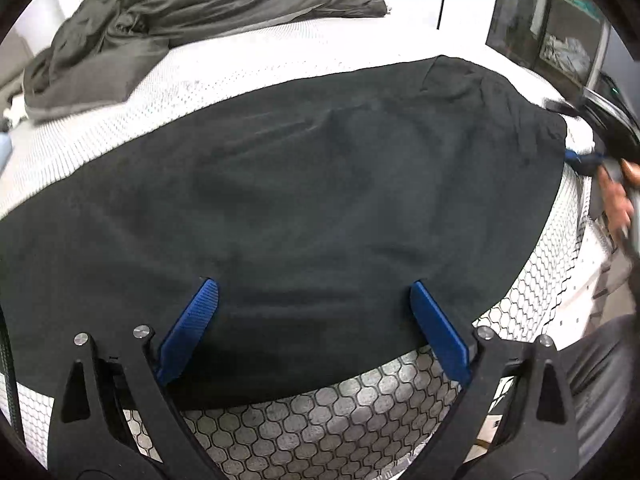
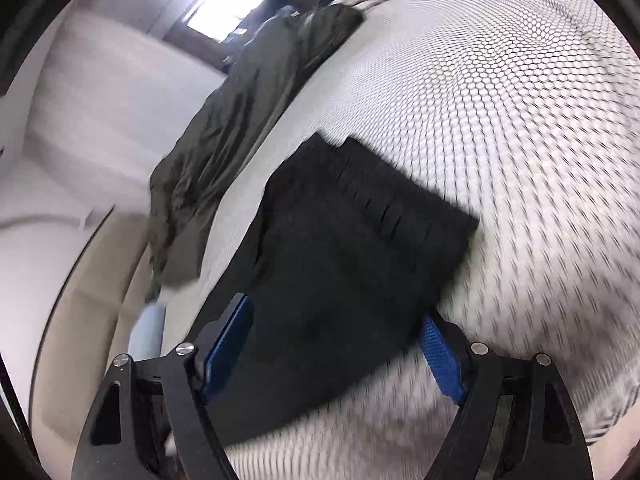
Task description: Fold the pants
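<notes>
Black pants (image 1: pixel 300 200) lie flat across a white bed with a honeycomb pattern (image 1: pixel 320 420). My left gripper (image 1: pixel 314 292) is open, its blue fingers (image 1: pixel 192 320) spread just above the pants' near edge. The right gripper's blue fingertips (image 1: pixel 580 158) show at the pants' far right edge, held by a hand. In the right wrist view, the right gripper (image 2: pixel 336 312) is open, its blue fingers (image 2: pixel 440 356) on either side of the pants' waistband end (image 2: pixel 352 248). That view is motion-blurred.
A dark grey-green blanket (image 1: pixel 160 28) lies bunched at the far side of the bed; it also shows in the right wrist view (image 2: pixel 240 120). The bed's edge (image 1: pixel 576 240) drops off at the right, near a dark cabinet (image 1: pixel 548 28). A pale blue item (image 2: pixel 148 332) sits beside the bed.
</notes>
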Tool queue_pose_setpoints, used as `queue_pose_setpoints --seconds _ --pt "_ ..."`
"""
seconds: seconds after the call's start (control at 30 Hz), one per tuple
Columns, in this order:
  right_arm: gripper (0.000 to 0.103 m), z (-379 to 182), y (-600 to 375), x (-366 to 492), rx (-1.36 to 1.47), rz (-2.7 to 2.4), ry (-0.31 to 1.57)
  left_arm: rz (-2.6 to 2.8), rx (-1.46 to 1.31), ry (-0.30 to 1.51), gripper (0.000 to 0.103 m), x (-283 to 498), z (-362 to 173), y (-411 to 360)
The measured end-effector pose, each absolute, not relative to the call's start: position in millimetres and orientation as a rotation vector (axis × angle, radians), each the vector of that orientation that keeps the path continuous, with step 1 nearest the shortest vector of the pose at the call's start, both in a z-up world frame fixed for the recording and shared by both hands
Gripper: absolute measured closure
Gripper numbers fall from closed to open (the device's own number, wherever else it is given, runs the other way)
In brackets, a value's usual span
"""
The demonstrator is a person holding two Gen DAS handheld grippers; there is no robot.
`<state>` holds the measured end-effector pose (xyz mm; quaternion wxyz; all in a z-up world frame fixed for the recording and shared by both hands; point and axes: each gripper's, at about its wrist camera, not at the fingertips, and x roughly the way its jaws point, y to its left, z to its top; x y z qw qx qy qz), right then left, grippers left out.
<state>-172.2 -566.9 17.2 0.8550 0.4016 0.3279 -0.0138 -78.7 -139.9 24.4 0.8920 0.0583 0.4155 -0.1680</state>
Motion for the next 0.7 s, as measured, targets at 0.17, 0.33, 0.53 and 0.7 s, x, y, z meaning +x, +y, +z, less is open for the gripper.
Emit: queue_pose_setpoints --seconds 0.17,0.33,0.53,0.7 --pt "0.067 30.0 -553.8 -136.7 0.702 -0.218 0.669 -0.319 0.054 0.889 0.007 -75.1 34.2 -119.4" --pt "0.081 96.6 -470.9 -134.8 0.557 -0.068 0.562 -0.218 -0.065 0.858 0.007 -75.3 46.9 -69.3" --pt "0.048 122.1 -304.7 -94.4 0.425 0.548 0.695 -0.032 -0.282 0.818 0.009 -76.3 55.6 11.4" --pt "0.021 79.5 -221.2 -92.0 0.225 0.774 0.93 0.012 -0.418 0.822 0.015 -74.0 53.4 52.2"
